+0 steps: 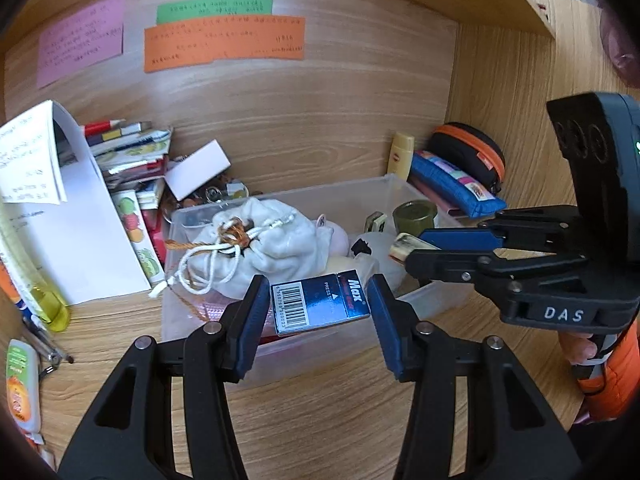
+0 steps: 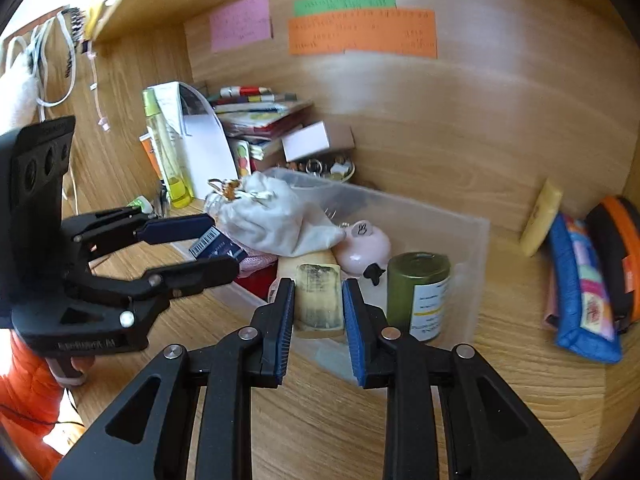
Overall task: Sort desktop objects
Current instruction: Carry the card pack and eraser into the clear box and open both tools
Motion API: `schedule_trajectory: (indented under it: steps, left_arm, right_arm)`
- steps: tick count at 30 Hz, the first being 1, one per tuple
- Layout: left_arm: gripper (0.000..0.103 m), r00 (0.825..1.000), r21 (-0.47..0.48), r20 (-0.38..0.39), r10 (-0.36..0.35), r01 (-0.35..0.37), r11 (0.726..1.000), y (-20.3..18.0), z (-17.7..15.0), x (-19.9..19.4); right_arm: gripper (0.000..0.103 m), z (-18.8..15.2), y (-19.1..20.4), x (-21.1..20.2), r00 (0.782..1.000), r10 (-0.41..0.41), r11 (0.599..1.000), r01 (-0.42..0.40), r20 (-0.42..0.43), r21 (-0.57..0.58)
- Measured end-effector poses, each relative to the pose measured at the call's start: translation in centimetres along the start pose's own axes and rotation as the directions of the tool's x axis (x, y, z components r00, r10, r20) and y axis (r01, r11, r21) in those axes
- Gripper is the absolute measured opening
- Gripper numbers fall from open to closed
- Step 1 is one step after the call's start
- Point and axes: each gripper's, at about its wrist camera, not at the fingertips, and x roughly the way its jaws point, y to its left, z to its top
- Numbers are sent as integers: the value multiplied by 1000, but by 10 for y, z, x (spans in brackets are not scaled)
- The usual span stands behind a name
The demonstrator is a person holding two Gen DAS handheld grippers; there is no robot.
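My left gripper (image 1: 318, 292) is shut on a small blue "Max" box (image 1: 328, 300) with a barcode label, held just above the near edge of the clear plastic bin (image 1: 320, 192). In the right wrist view the same left gripper (image 2: 222, 246) shows at the left with the box (image 2: 218, 248) between its fingers. My right gripper (image 2: 318, 286) is shut on a worn cream block (image 2: 320, 300) over the bin's (image 2: 460, 240) near side. The bin holds a white drawstring pouch (image 1: 272, 240), a pink round item (image 2: 364, 246) and a green jar (image 2: 418, 292).
A pile of books (image 1: 128, 148), bent white paper (image 1: 80, 232) and a yellow-green bottle (image 2: 164, 152) stand left of the bin. A blue pencil case (image 2: 580, 292), a black-orange pouch (image 2: 616, 252) and a yellow tube (image 2: 542, 216) lie to its right. Coloured notes (image 1: 224, 44) hang on the back wall.
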Motion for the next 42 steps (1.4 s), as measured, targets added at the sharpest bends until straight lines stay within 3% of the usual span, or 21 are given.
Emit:
schedule_trajectory:
  steps: [14,18,22,32,37,42]
  left_arm:
    - [50,1000,-19,-22,-7,6,1000,11,-5,11]
    - [56,1000,-16,-9,3,-3,1000,11,-5,9]
    - [67,1000,-15,19,25,-25,1000,11,-6,3]
    - [77,998,-41,46,45,-44,998,17,-10,-6]
    - [84,996,-50,64,61,-58,997,19,-12,-15]
    - [94,993,-47,82,90,-86,995,16,-15,-28]
  right_arm:
    - [22,-3,-7,13,999,-24,1000,24,-21,8]
    - [23,-3,-5,13,999,-41,999,41,-21,-7]
    - [36,-5,-2,12,999,-50,998,50,-10,-23]
    - [41,-4,1,-5,997,-62,998,64,42,-26]
    - [59,-5,3,-18,992,-112,994,113,65,-11]
    - [64,-12,10,-29,985,-156,987,159,76,-26]
